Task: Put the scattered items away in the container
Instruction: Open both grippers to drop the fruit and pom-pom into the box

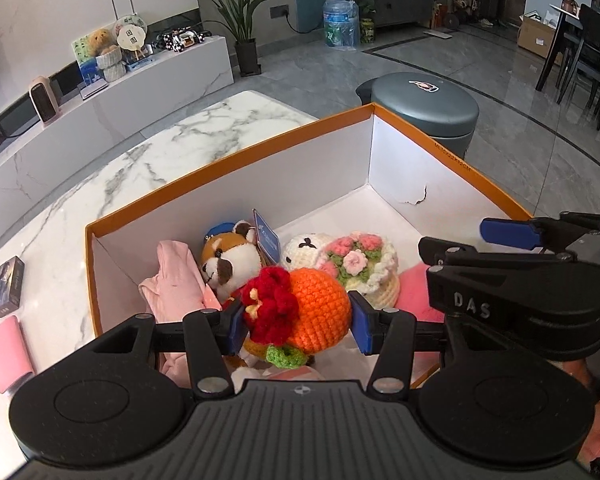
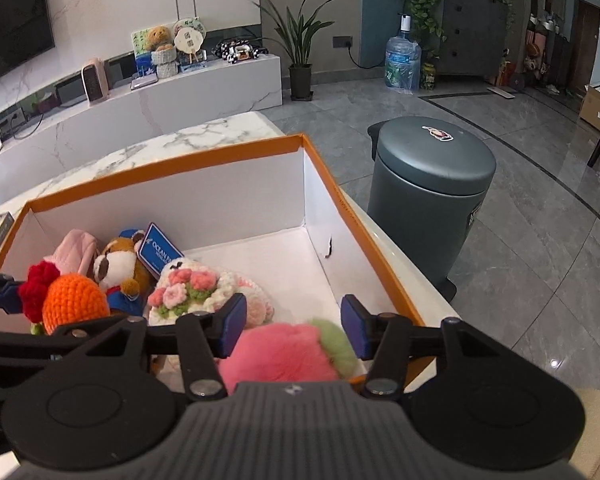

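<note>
"DAS" on right gripper [image 1: 472, 306], "OCEAN" on blue tag [image 2: 159, 250]

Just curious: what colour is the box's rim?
Orange, on the box rim, with white inside walls; the right wrist view shows it best.

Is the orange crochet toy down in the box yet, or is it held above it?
Held: the left gripper's pads press both sides of the orange toy. It hangs inside the box's outline, above the other toys, not released.

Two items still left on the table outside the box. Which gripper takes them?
Probably left: the dark box and pink item lie by the left gripper, once it drops its orange toy.
</note>
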Motion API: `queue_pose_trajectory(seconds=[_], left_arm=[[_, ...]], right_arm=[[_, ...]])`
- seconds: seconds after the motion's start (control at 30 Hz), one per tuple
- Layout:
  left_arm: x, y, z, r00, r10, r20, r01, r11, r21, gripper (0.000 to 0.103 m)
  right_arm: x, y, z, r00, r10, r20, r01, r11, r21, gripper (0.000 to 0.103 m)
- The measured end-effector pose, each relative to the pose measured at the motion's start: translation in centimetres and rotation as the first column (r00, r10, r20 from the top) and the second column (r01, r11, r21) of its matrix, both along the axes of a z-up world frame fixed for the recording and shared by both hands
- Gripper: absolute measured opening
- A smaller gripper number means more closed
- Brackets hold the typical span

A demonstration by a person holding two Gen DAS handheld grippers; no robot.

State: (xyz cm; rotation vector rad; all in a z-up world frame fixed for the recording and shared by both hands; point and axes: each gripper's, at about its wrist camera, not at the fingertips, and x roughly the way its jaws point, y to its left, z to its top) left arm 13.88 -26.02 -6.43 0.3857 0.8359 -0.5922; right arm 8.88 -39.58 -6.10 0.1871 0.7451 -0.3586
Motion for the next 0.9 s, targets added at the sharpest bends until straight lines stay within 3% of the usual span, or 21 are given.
queue_pose_trajectory(seconds=[0.2, 0.3, 0.6, 0.67, 0.9], left_arm=[[-0.5, -0.1, 0.1, 1.0, -0.011, -0.004, 0.011, 1.0, 0.007, 0.058], [-0.7, -0.2, -0.1, 1.0, -0.025, -0.017, 0.025, 1.0, 0.017, 0.058], [-1.2, 0.0, -0.5, 0.999, -0.042, -0.031, 0.043, 0.998, 0.036, 0.061], [-1.4, 0.0, -0.4, 0.999, -0.038, -0.012, 0.039, 0.998, 0.039, 0.069], [-1.9, 0.2, 0.6, 0.999, -0.033, 0.042, 0.031, 0.999, 0.043, 0.081]], right_arm=[[-0.6, 0.1, 1.0, 0.999, -0.007, 0.045, 0.007, 1.0, 0.009, 0.062], [-0.8, 0.1, 1.3, 0.998, -0.015, 0.06, 0.014, 1.0, 0.016, 0.073], [-1.0, -0.1, 1.7, 0.998, -0.036, 0.06, 0.035, 0.999, 0.019, 0.078], [-1.1, 0.0, 1.8, 0.997, -0.037, 0.062, 0.036, 0.999, 0.018, 0.08], [-1.4, 0.5, 2.3, 0.997, -0.033, 0.071, 0.033, 0.999, 0.007, 0.081]])
